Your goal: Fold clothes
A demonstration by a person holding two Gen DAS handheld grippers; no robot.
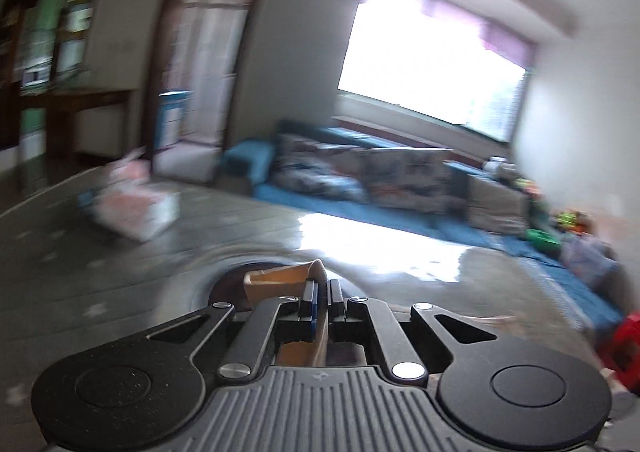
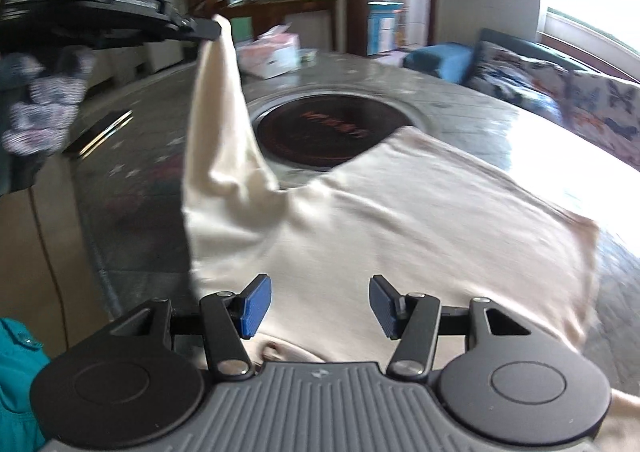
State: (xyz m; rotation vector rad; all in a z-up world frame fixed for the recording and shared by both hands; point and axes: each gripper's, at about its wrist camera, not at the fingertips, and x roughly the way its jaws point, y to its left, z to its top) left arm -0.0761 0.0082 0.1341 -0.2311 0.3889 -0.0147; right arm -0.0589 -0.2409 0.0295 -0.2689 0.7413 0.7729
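Shirt (image 2: 400, 212) corner is pinched tight in the left gripper (image 1: 322, 292) and lifted off the table (image 2: 460, 112), probably to swing it over for a fold. Right gripper (image 2: 320, 304) hovers over the flat part, jaws wide apart, holding nothing.

The garment (image 2: 420, 212) is a plain cream white, looking tan where a fold of it sits between the black fingers of the left gripper (image 1: 323, 298). The right gripper (image 2: 320, 304) is black with ribbed blue pads (image 2: 256, 306) and a grey ribbed body. The table (image 2: 460, 116) is glossy grey with small pale star marks, and its round inset (image 2: 332, 136) is dark brown-black with reddish lettering. Behind the table, the sofa (image 1: 320, 192) is blue, carrying cushions (image 2: 592, 104) patterned in white, blue and orange. Also behind the table stands a pink and white box (image 2: 276, 52).
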